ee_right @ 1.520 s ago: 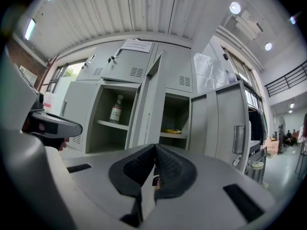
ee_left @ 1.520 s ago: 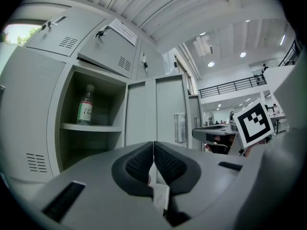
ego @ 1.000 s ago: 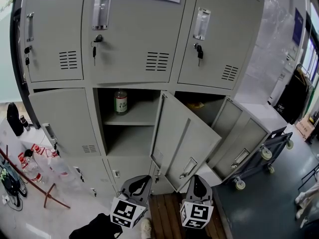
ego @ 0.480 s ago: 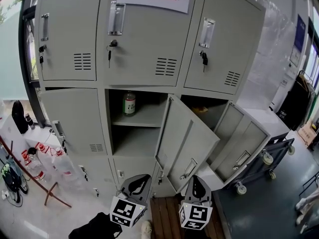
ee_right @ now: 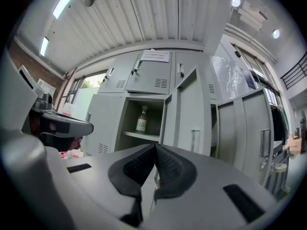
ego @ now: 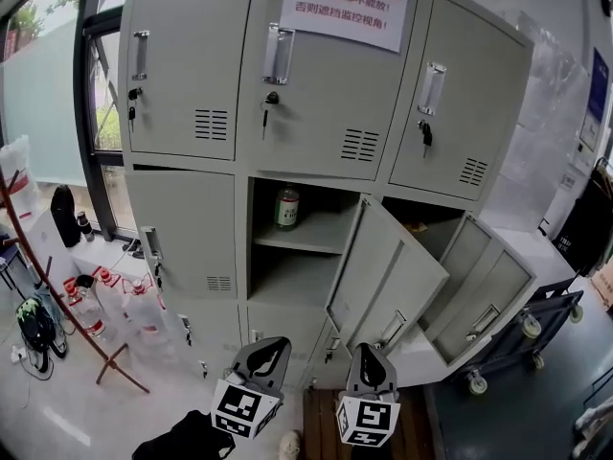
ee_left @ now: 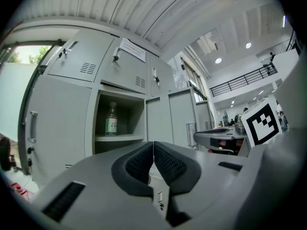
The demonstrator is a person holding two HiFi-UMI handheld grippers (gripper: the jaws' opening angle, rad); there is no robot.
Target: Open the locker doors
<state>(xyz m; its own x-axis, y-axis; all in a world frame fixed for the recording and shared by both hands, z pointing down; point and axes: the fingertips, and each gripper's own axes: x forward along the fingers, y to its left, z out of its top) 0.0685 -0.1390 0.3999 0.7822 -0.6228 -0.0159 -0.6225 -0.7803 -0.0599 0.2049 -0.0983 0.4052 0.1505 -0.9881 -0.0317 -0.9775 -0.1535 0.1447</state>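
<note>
So, closest in: the left gripper (ee_left: 153, 146) has its fingers (ee_left: 136, 163) pressed flat together with nothing between them, and it touches nothing. Same deal with the right gripper (ee_right: 154, 150) just beside it. Its ribbed pads meet tip to tip, empty, and it's held level and aimed at the cabinet (both marker cubes sit at the bottom of the head view). Under them is a strip of wooden slats (ego: 321, 427) on the floor.

Next out is the grey locker bank (ego: 182, 75). In the middle row, the centre door (ego: 388, 281) stands swung wide open, hinged at the right edge of its compartment, with its handle out toward the right gripper. The right door (ego: 484, 290) is swung open too. The left door (ego: 187, 233) in that row is shut.

Deeper in, a bottle (ego: 286, 207) stands upright on the shelf (ego: 302, 240) of the open centre compartment. Something yellowish lies in the right one, can't tell what.

Farthest up, the three top doors are shut, each with a key hanging in its lock (ego: 267, 103), and a paper notice (ego: 347, 6) is stuck on the centre one.
</note>
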